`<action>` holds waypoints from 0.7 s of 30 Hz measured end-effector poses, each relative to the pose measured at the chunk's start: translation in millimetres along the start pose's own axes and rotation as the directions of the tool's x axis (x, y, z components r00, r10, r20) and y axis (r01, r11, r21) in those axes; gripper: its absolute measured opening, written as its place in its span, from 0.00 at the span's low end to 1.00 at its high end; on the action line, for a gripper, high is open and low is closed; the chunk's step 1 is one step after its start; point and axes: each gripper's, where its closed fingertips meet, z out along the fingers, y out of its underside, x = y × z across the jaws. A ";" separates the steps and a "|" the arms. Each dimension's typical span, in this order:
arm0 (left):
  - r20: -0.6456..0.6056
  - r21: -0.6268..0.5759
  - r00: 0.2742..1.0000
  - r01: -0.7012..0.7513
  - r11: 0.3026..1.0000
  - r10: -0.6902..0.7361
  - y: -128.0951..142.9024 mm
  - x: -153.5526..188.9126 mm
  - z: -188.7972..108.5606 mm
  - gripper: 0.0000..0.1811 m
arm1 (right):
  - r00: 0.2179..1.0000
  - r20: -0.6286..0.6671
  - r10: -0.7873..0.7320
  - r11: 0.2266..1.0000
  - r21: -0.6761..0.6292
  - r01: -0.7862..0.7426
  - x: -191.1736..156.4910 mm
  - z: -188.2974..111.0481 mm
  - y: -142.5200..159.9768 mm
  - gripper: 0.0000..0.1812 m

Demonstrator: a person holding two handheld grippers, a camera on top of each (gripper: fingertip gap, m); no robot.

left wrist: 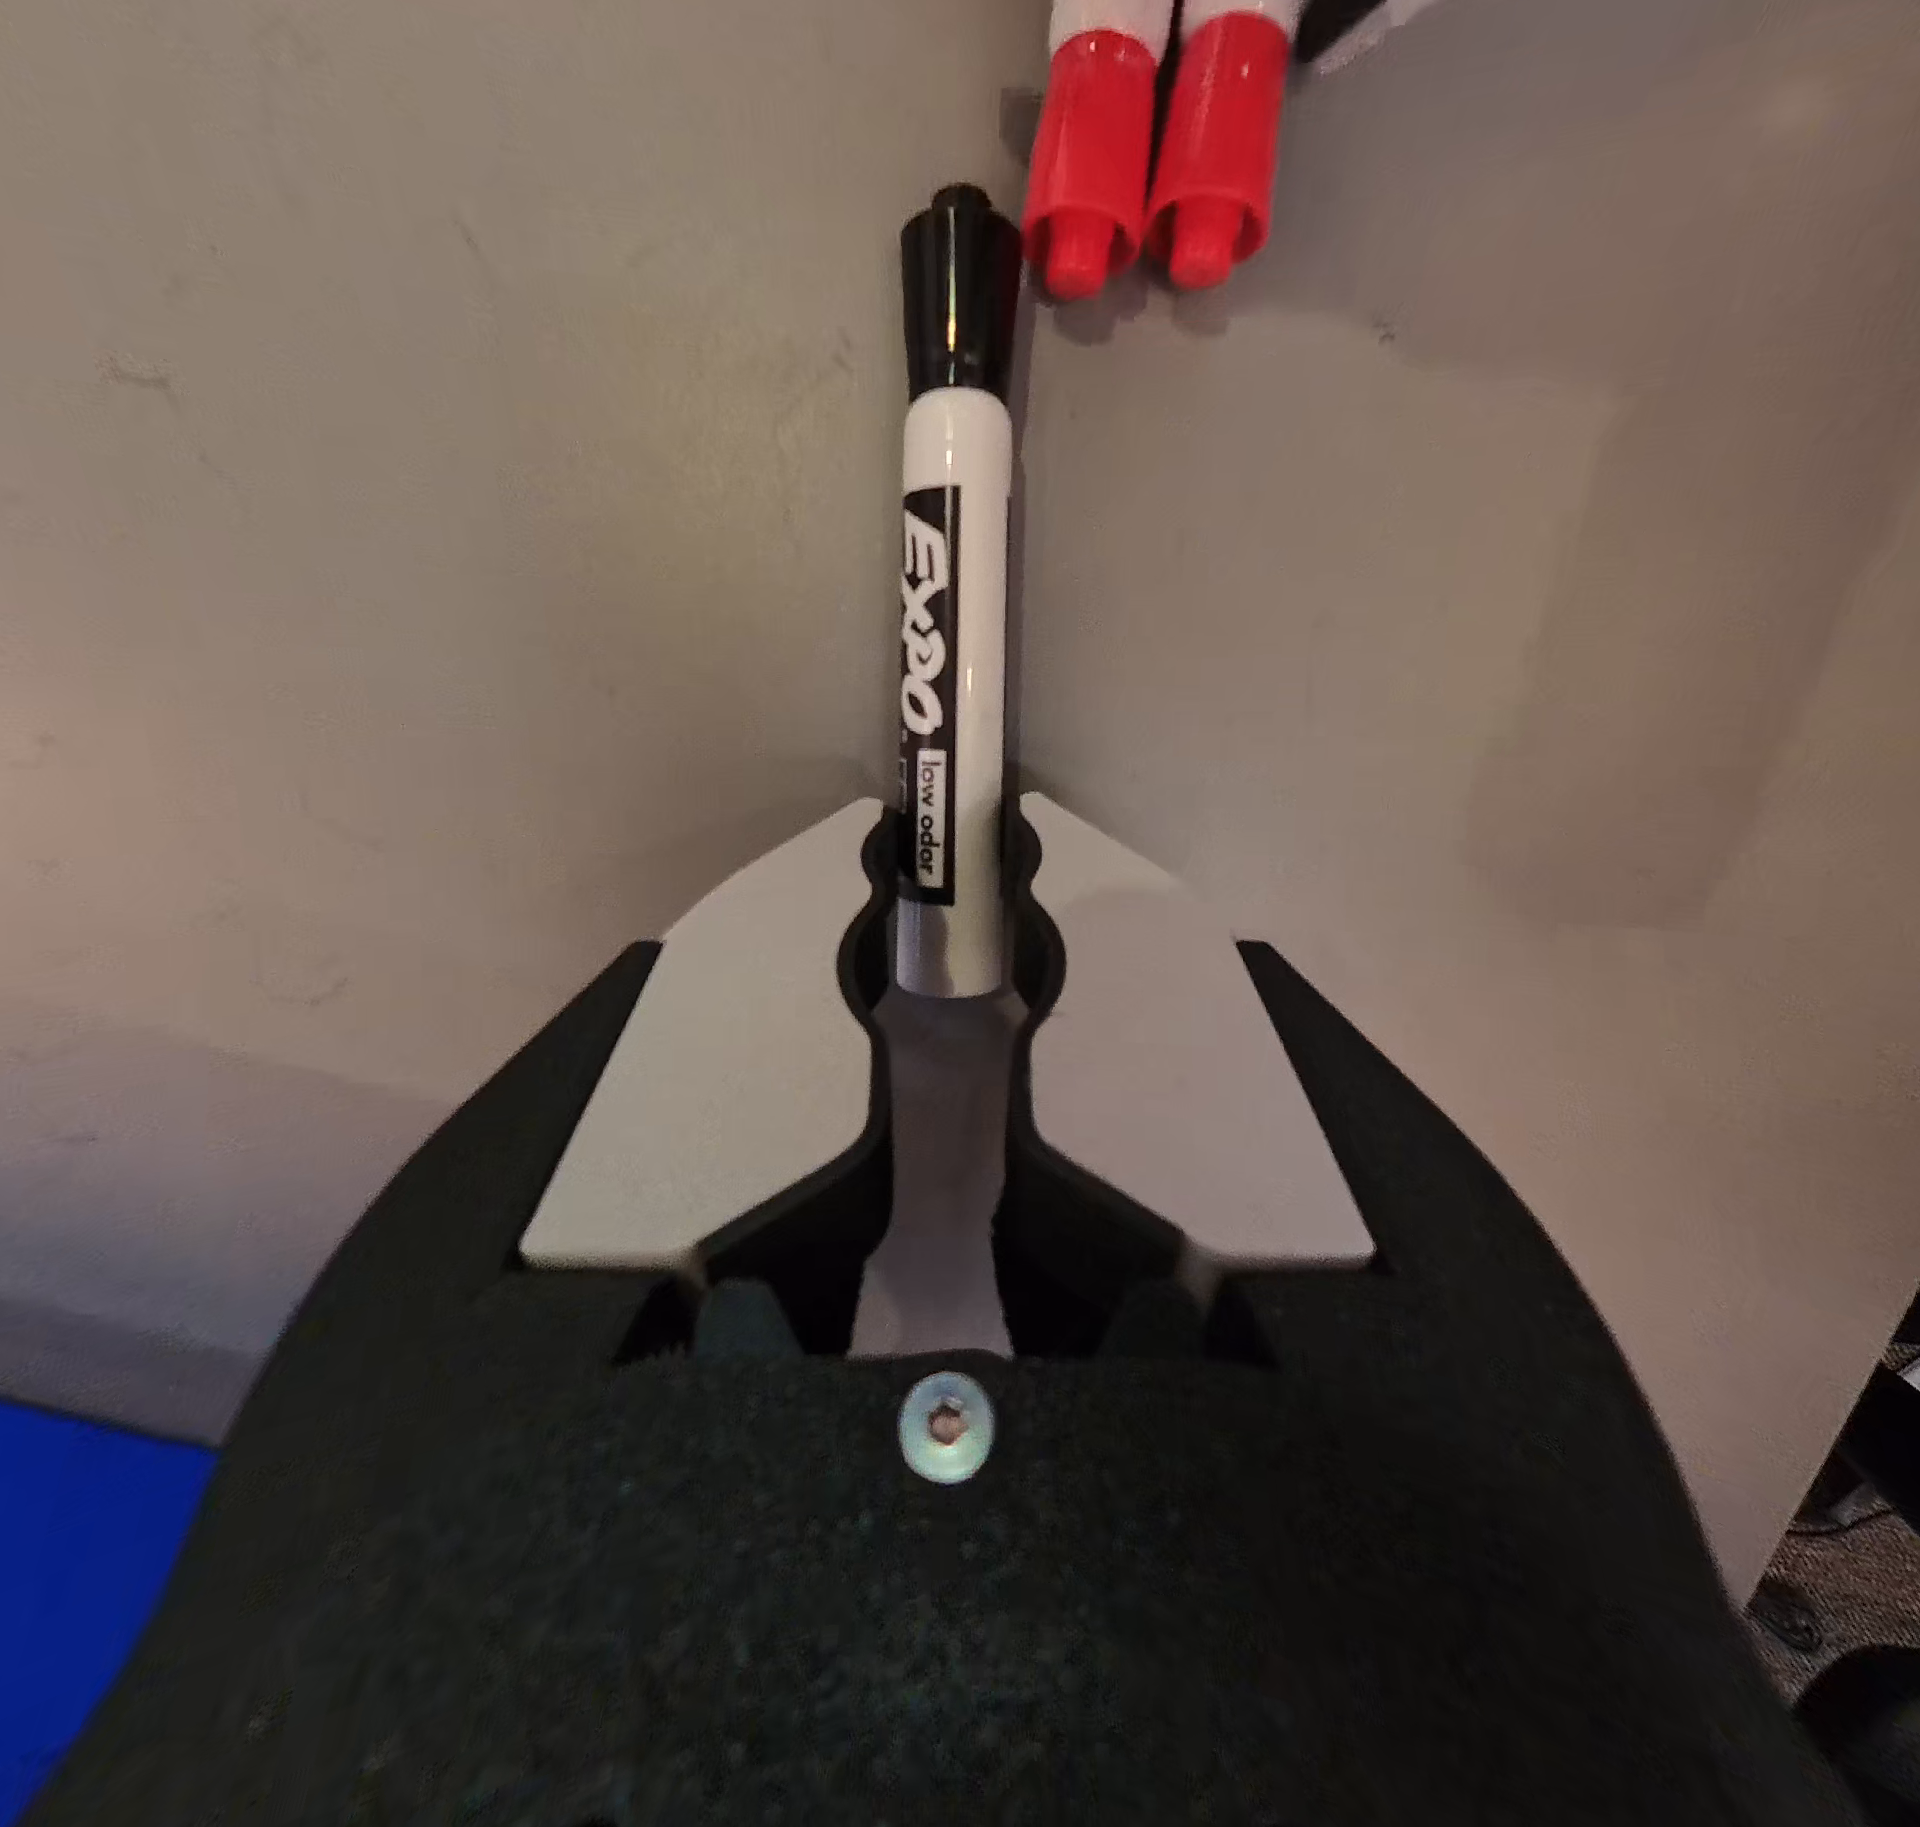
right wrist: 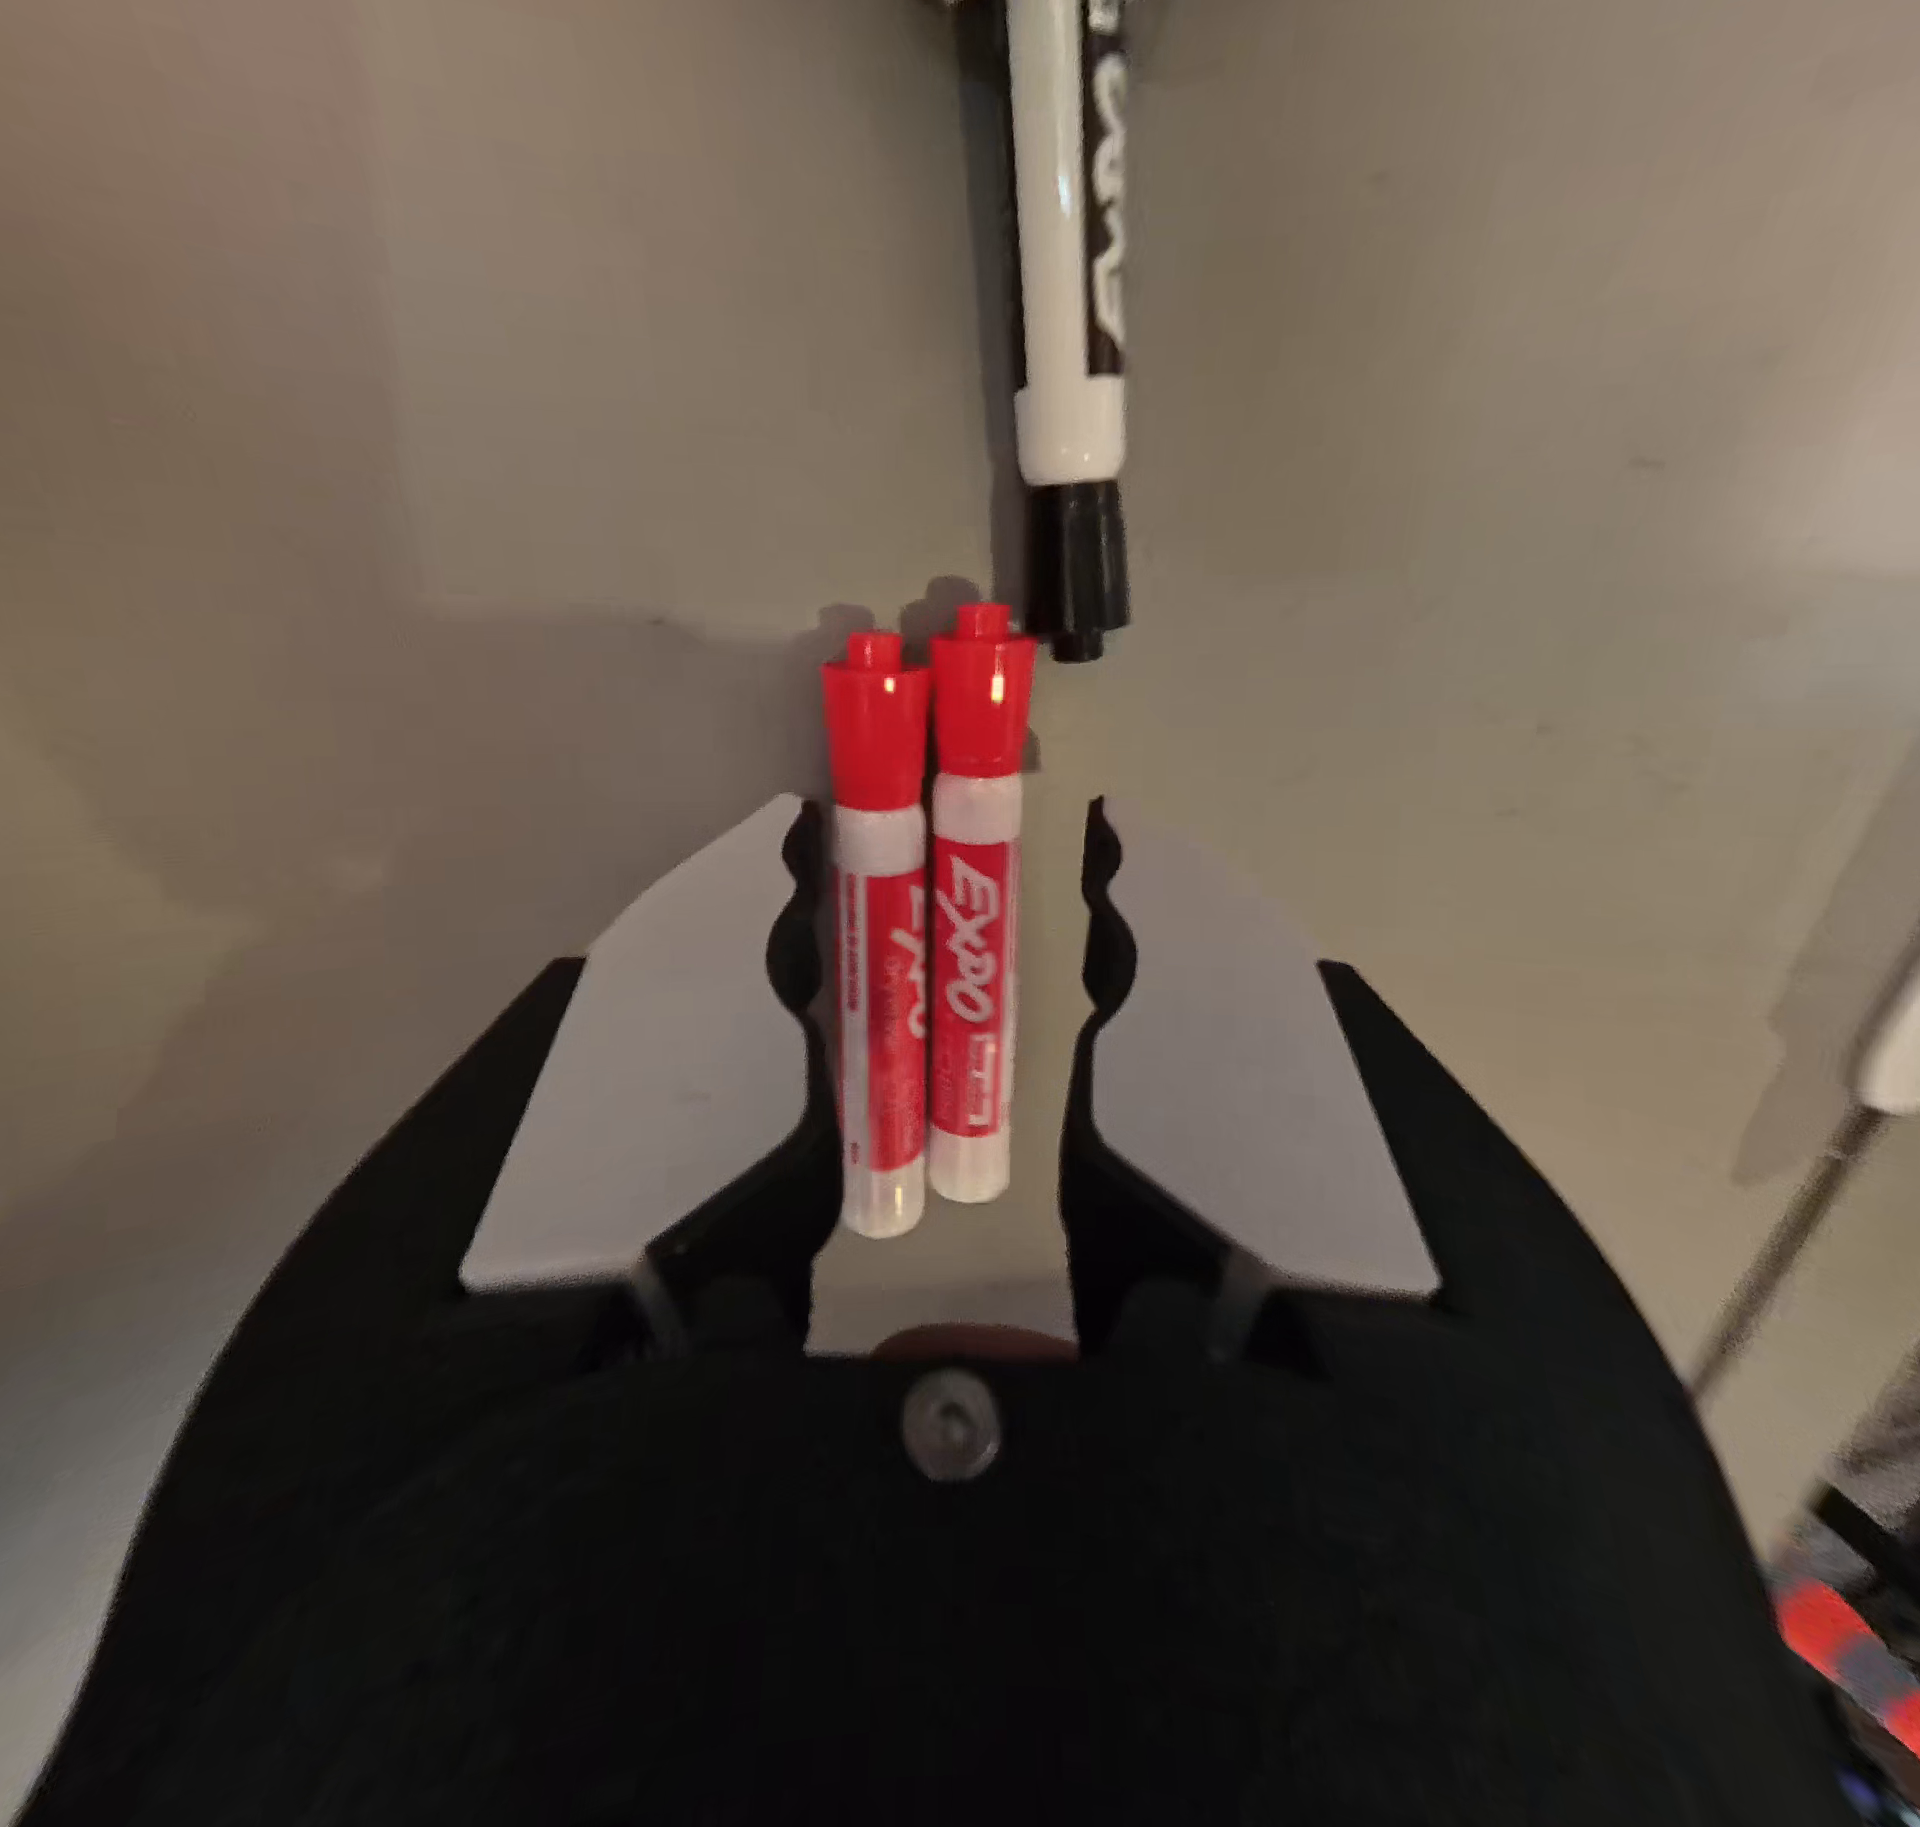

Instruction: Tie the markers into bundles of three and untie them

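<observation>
A black-capped white marker (left wrist: 951, 634) is gripped between the fingers of my left gripper (left wrist: 951, 821), cap pointing away, low over the grey table (left wrist: 416, 530). Its cap ends just left of the caps of two red markers (left wrist: 1148, 146) that lie side by side. In the right wrist view the two red markers (right wrist: 925, 946) lie between the fingers of my right gripper (right wrist: 940, 821). The left finger is beside them and a gap shows on the right. The black marker (right wrist: 1065, 219) comes in from the top, its cap next to the red caps.
A blue surface (left wrist: 94, 1507) shows at the lower left of the left wrist view, and the table edge with floor clutter (left wrist: 1849, 1569) at the lower right. In the right wrist view a white object (right wrist: 1891, 1050) and blurred coloured items (right wrist: 1829, 1632) sit at the right.
</observation>
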 end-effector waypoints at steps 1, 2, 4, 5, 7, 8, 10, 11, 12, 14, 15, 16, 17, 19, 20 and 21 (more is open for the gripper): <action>0.001 -0.003 1.000 -0.001 1.000 0.001 0.1 0.1 0.0 0.10 | 0.998 0.056 0.017 1.000 -0.002 -0.016 -3.8 4.3 1.6 0.26; 0.002 -0.006 1.000 -0.001 1.000 0.001 0.2 0.1 -0.1 0.10 | 0.994 0.100 0.035 0.999 0.005 -0.036 -6.2 6.2 1.0 0.24; 0.007 -0.011 1.000 -0.002 1.000 0.002 1.0 0.3 -0.5 0.10 | 0.986 0.151 0.075 0.997 0.018 -0.079 -5.3 6.7 -0.2 0.20; 0.009 -0.015 1.000 -0.002 1.000 0.002 1.7 0.7 -0.8 0.10 | 0.981 0.172 0.094 0.995 0.006 -0.096 -5.6 6.7 1.2 0.20; 0.002 -0.024 1.000 0.006 1.000 -0.006 3.4 2.9 -2.0 0.12 | 0.977 0.190 0.101 0.995 -0.004 -0.102 -5.5 7.2 2.3 0.20; 0.003 -0.022 1.000 0.012 1.000 -0.012 3.1 3.7 -3.4 0.13 | 0.979 0.183 0.092 0.996 0.003 -0.094 -4.7 7.5 1.5 0.20; -0.015 0.015 0.999 0.033 0.999 -0.033 -2.8 8.0 -8.3 0.15 | 0.983 0.162 0.082 0.996 0.023 -0.087 -3.6 6.3 -0.8 0.20; -0.023 0.039 0.999 0.047 0.998 -0.046 -6.9 9.9 -11.4 0.16 | 0.985 0.150 0.080 0.996 0.035 -0.086 -3.6 5.1 -2.6 0.20; -0.027 0.065 0.998 0.064 0.996 -0.062 -11.5 11.0 -14.6 0.16 | 0.987 0.140 0.077 0.995 0.050 -0.085 -4.1 4.0 -4.3 0.20; -0.036 0.111 0.995 0.099 0.989 -0.096 -21.6 13.4 -20.5 0.20 | 0.989 0.119 0.087 0.992 0.075 -0.097 -2.9 2.8 -6.3 0.20; -0.034 0.136 0.993 0.114 0.984 -0.110 -27.5 13.9 -23.3 0.21 | 0.987 0.129 0.092 0.991 0.081 -0.103 -5.1 2.8 -6.1 0.20; -0.040 0.161 0.992 0.124 0.979 -0.119 -34.0 15.9 -26.0 0.21 | 0.985 0.146 0.096 0.990 0.087 -0.110 -8.0 2.3 -5.7 0.21; -0.062 0.181 0.991 0.126 0.975 -0.117 -40.3 21.1 -27.9 0.22 | 0.981 0.164 0.103 0.989 0.088 -0.119 -10.4 1.6 -4.2 0.22; -0.094 0.204 0.991 0.109 0.973 -0.091 -50.9 31.3 -28.1 0.22 | 0.982 0.159 0.098 0.992 0.063 -0.109 -9.2 0.0 4.9 0.25; -0.101 0.202 0.991 0.101 0.974 -0.082 -54.2 34.5 -26.4 0.22 | 0.984 0.151 0.094 0.993 0.055 -0.103 -7.1 -1.5 10.3 0.27; -0.113 0.195 0.991 0.094 0.976 -0.073 -56.3 38.3 -23.9 0.23 | 0.981 0.168 0.096 0.993 0.051 -0.106 -6.7 -2.7 14.8 0.27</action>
